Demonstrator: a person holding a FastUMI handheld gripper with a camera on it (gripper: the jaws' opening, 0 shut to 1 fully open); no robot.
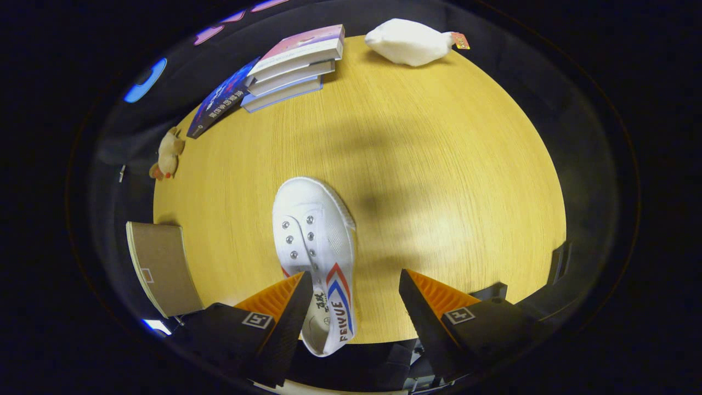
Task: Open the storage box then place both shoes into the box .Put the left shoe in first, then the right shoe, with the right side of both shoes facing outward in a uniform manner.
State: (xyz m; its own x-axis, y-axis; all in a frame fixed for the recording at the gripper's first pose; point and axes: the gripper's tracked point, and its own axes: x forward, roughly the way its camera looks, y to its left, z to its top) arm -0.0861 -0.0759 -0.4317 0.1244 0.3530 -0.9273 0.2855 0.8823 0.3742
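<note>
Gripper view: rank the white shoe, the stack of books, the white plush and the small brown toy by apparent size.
1. White shoe, between the open tongs, nearest the camera, so enlarged.
2. Stack of books.
3. White plush.
4. Small brown toy.

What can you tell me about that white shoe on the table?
The shoe is a white low-top sneaker, seemingly canvas, with a rubber-looking toe cap, metal eyelets without laces, and red and blue chevron stripes on its side. It lies on the wooden table, toe pointing away from the gripper, heel between the open fingers. One finger overlaps the heel opening; whether it touches is unclear. The other finger stands well clear.
</note>
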